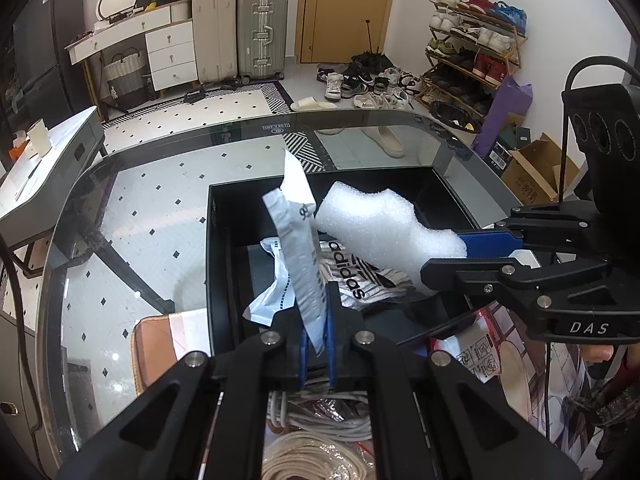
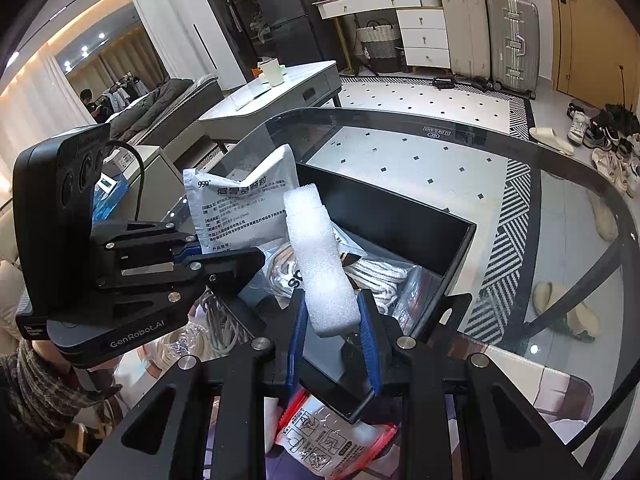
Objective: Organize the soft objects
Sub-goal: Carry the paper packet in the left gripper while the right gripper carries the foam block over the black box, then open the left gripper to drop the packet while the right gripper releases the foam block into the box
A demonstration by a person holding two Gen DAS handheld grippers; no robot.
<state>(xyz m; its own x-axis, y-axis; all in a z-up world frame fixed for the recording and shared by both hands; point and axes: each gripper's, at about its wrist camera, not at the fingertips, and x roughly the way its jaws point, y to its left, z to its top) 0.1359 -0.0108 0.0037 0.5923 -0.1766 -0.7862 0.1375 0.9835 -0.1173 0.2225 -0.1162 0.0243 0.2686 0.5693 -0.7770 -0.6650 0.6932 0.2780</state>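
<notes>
My left gripper (image 1: 316, 320) is shut on a grey-white medicine sachet (image 1: 298, 240), held upright over the black box (image 1: 224, 216); the sachet also shows in the right wrist view (image 2: 240, 204). My right gripper (image 2: 334, 316) is shut on a white foam piece (image 2: 320, 256), held over the same box (image 2: 460, 248); the foam also shows in the left wrist view (image 1: 384, 228). Inside the box lie an adidas bag (image 1: 356, 276) and a white pouch (image 1: 268, 300). The two grippers are close together above the box.
The box stands on a glass table (image 1: 160, 184). Coiled white cables (image 1: 320, 428) and a red-trimmed plastic packet (image 2: 328, 440) lie near the front. A tan pad (image 1: 156, 344) lies left of the box. Suitcases, a shoe rack and shoes stand behind.
</notes>
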